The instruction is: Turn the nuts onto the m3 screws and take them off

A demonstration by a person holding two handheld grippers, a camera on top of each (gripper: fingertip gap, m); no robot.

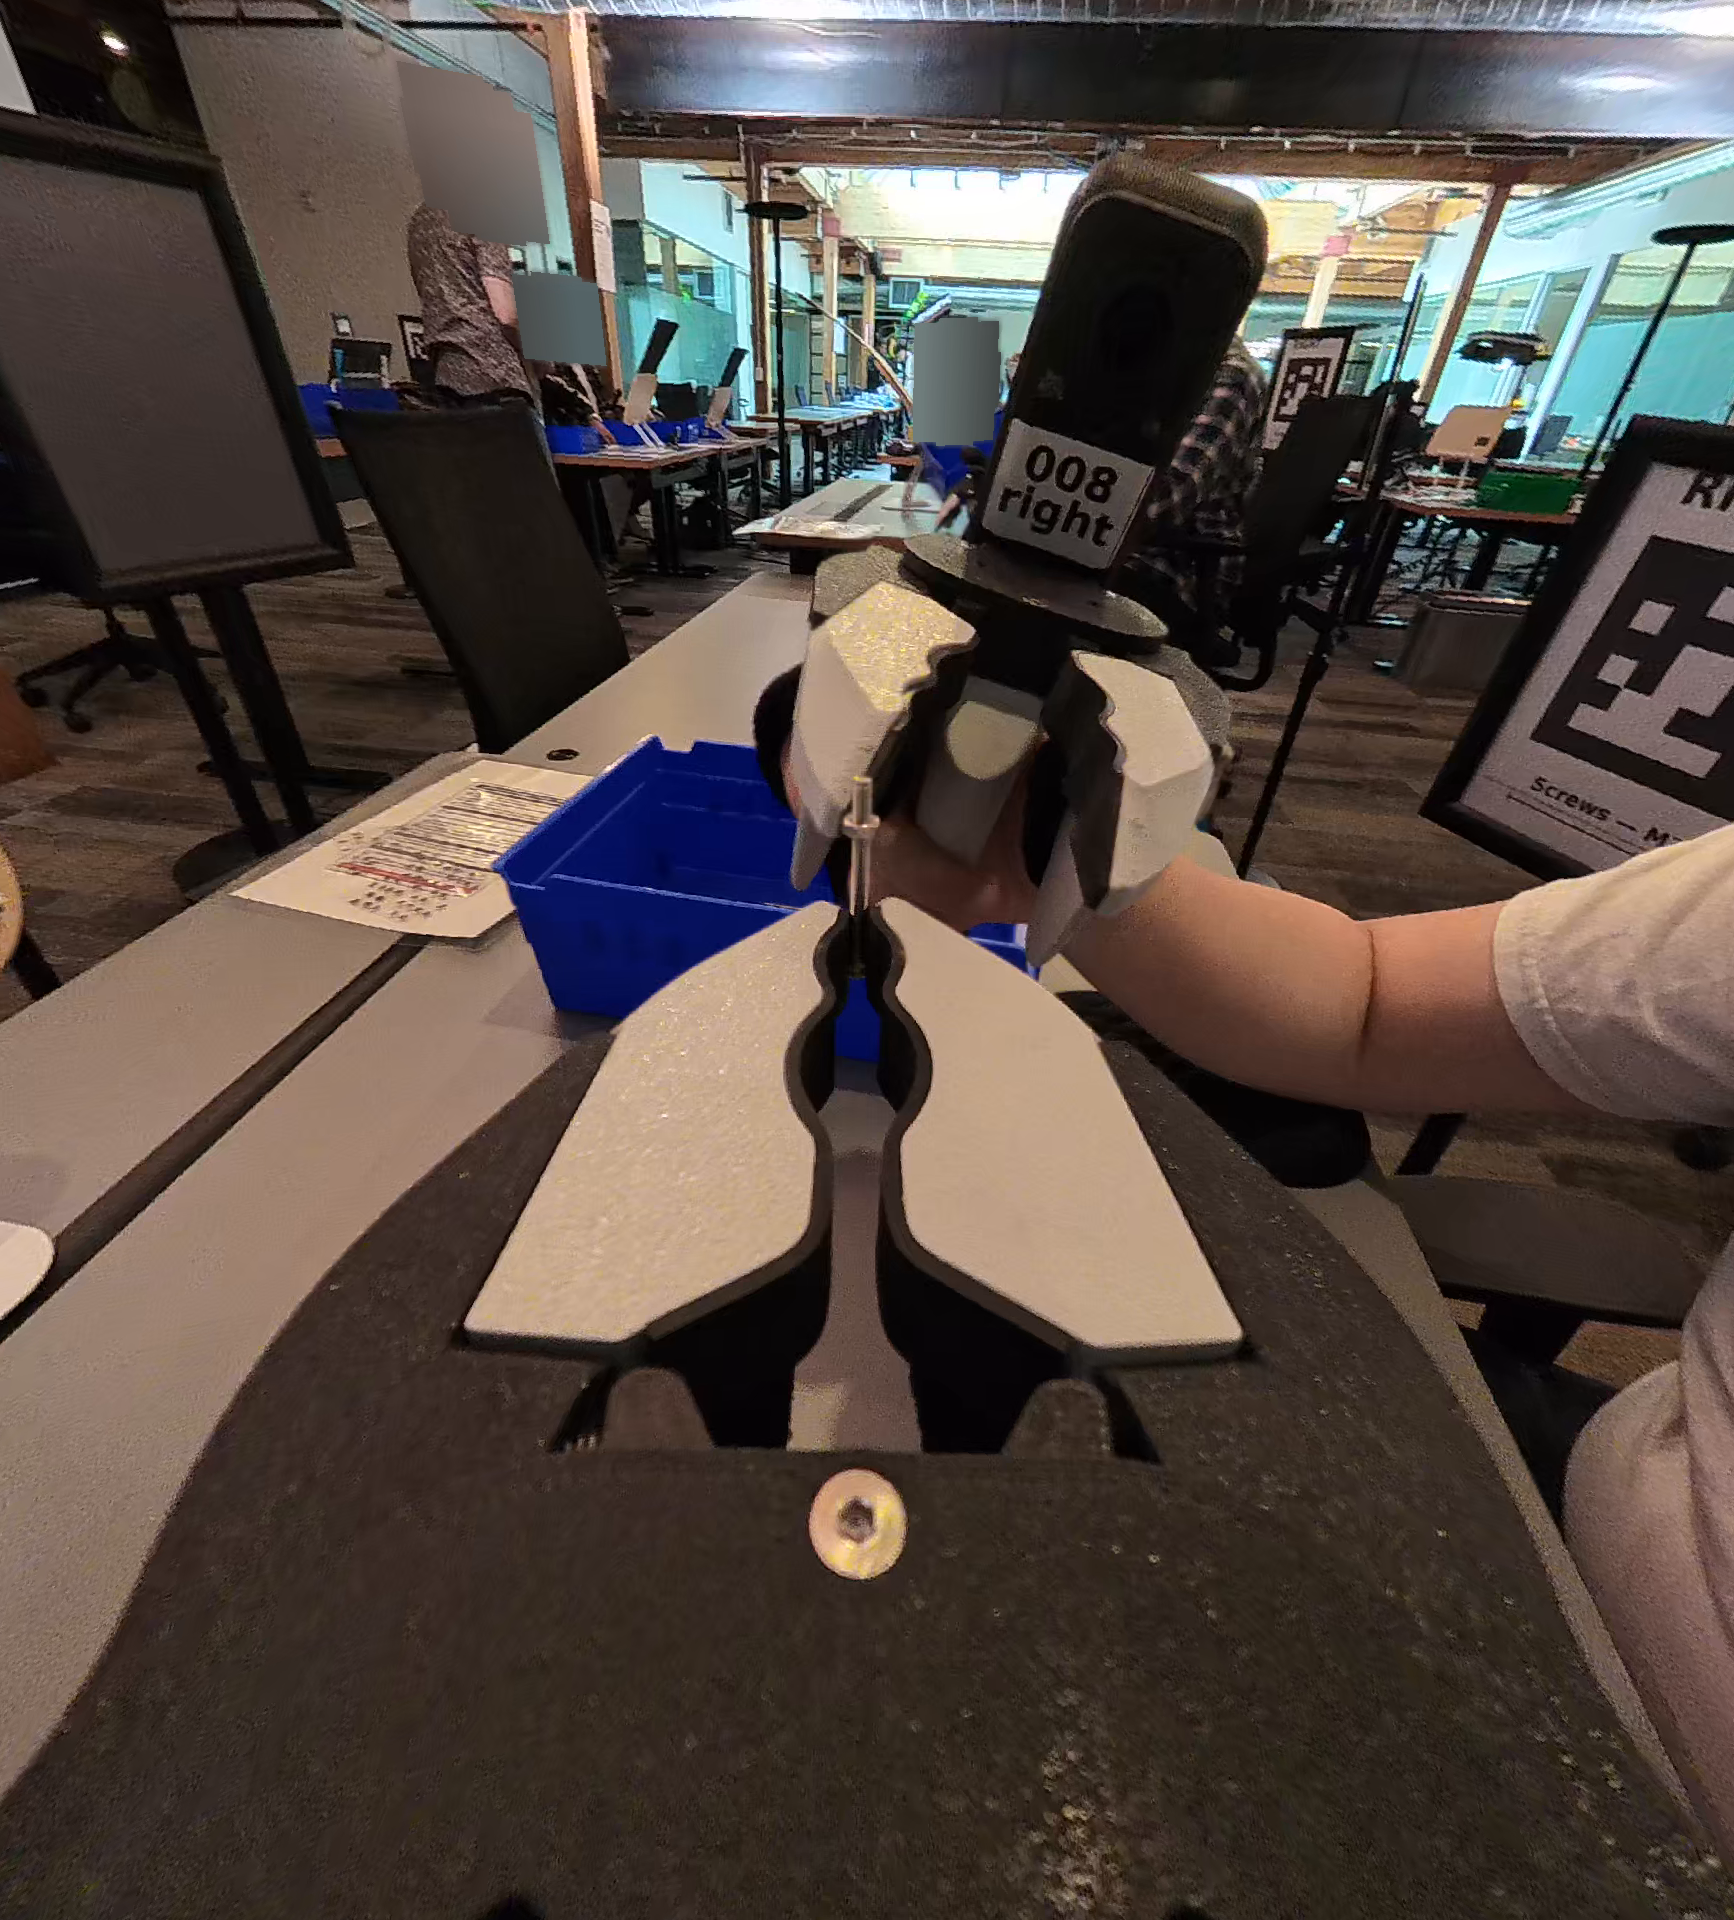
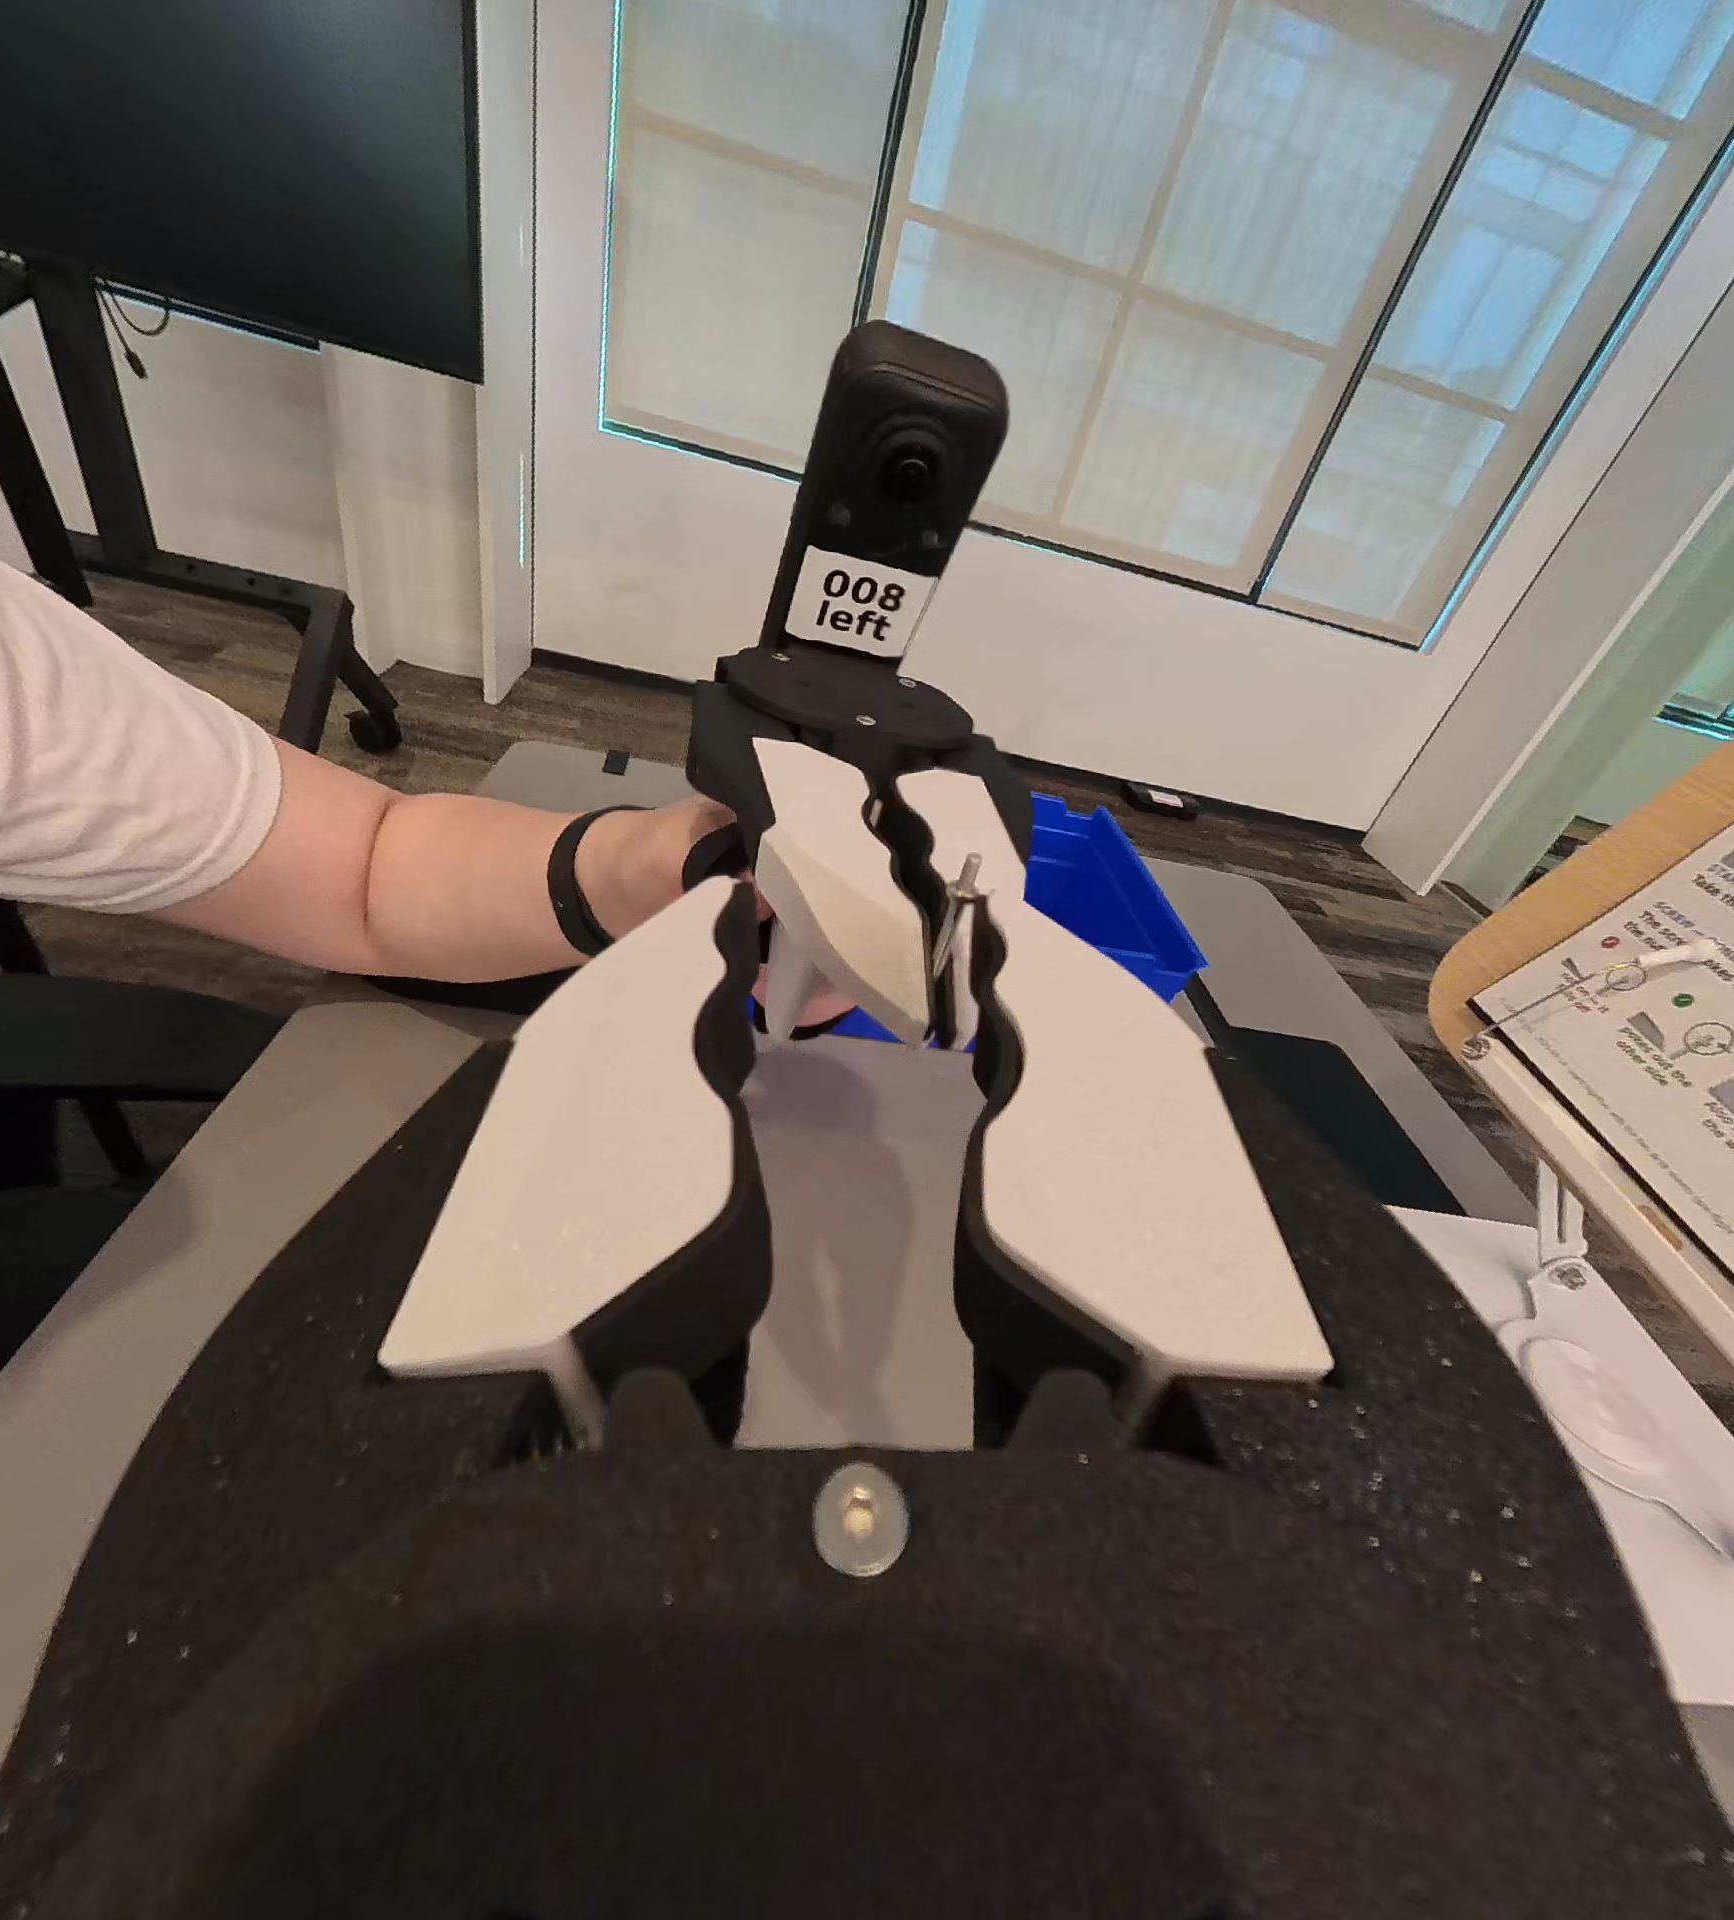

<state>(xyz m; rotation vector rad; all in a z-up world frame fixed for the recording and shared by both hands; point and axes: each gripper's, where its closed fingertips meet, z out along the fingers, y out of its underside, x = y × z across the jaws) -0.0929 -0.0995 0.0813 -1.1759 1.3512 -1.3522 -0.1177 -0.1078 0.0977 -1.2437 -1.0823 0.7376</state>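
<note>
Screw upright with a nut near its top, pinched at the tips of the left gripper, right gripper spread wide beside it, blue bin just behind on the grey table.

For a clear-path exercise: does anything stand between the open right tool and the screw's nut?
Nothing visible does. The silver nut sits exposed on the thin silver screw, above the tips of the left tool, beside a finger of the right tool.
</note>
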